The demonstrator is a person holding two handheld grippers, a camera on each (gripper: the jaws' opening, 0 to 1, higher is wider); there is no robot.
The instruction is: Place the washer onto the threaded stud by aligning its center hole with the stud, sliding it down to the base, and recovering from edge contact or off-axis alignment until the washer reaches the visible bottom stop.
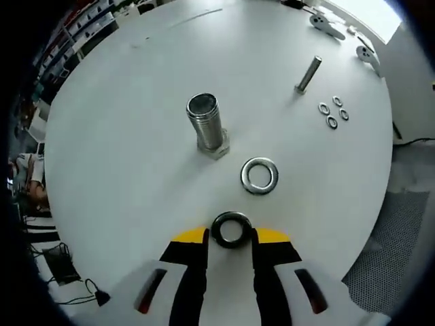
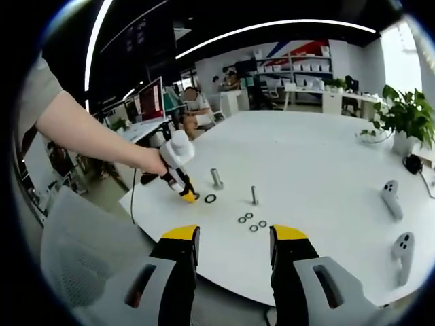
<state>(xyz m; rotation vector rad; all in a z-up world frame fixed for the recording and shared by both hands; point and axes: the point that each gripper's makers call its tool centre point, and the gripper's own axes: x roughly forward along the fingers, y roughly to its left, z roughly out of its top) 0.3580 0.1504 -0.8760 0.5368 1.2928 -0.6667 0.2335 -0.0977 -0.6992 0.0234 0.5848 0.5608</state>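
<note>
Between the yellow tips of the left hand-held gripper [image 1: 232, 234], a dark washer [image 1: 232, 229] is clamped above the white desk [image 1: 122, 149]; the threaded stud [image 1: 206, 124] stands just ahead. In the right gripper view, the right hand-held gripper [image 2: 226, 239] hangs released, well short of the stud.

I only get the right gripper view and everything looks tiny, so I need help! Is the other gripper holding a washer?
Observer: Yes. A dark washer sits between the left gripper's jaws, which seem to pinch its sides.
Operator: Is there one on the big stud?
Observer: No. The stud is bare, with threads running down to its hex base.
Operator: What's the ring beside it?
Observer: A silver washer, lying flat on the table, apart from the stud.
</note>
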